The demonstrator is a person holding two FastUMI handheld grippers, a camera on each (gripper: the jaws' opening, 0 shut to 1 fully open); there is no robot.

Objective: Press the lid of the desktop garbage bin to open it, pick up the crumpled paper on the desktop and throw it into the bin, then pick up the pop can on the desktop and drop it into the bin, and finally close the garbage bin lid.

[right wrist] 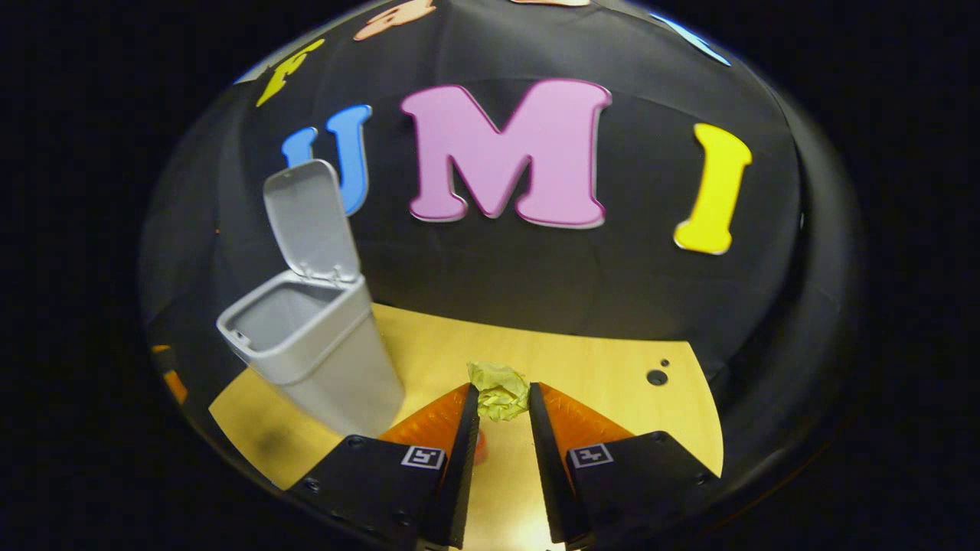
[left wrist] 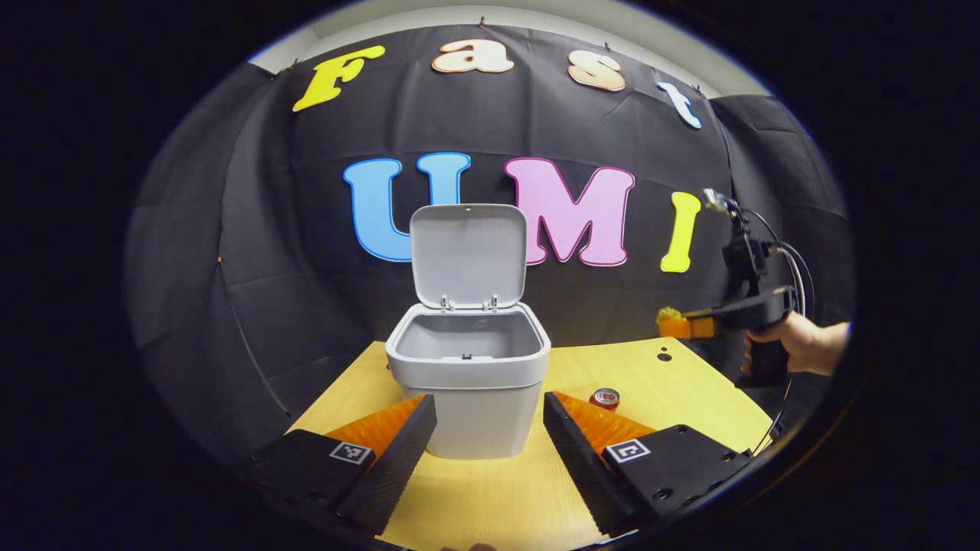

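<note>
While pinched between both fingers of the right gripper, crumpled paper held aloft above desktop, at 3 o'clock from bin; prob. light, soft, crushable, so gentle mid-wad squeeze enough; bin lid upright, open; left gripper jaws spread wide, empty, facing bin; pop can upright at 4 o'clock of bin; likely light, thin-walled, slippery, best taken round mid-body.

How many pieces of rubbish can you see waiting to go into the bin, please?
2: the crumpled paper gripped in the right claw above the table, and the pop can standing on the table right of the bin.
</note>
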